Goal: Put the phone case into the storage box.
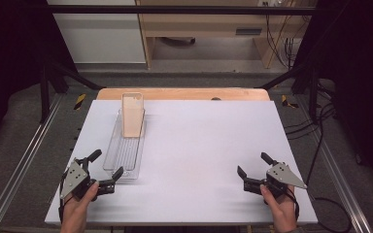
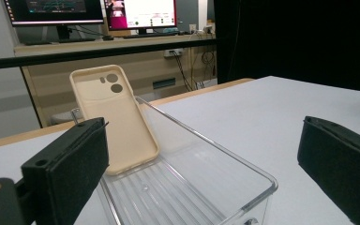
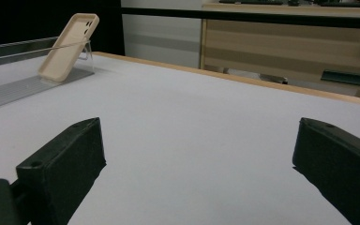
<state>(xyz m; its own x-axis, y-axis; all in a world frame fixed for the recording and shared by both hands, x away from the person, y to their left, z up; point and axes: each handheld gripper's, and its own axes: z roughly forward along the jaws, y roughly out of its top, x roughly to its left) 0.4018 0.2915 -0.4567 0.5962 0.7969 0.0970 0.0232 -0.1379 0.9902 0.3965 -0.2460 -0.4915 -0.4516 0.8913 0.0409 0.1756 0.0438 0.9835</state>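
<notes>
High view: beige phone case [image 1: 132, 115] leaning at far end of clear tray [image 1: 125, 154], long axis running away from left gripper [image 1: 98, 170]. Left jaws wide, empty, straddling tray's near end. Right gripper [image 1: 252, 167] wide too, well apart across the desk [image 1: 204, 145].

Left black two-jaw tool [image 1: 107, 168] held low, jaws spread wide, right black two-jaw tool [image 1: 253, 165] likewise gaping, both hand-held, well apart

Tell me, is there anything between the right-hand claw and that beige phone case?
Nothing: in the high view, bare white table lies between the right gripper and the phone case, which leans in a clear tray.
</notes>
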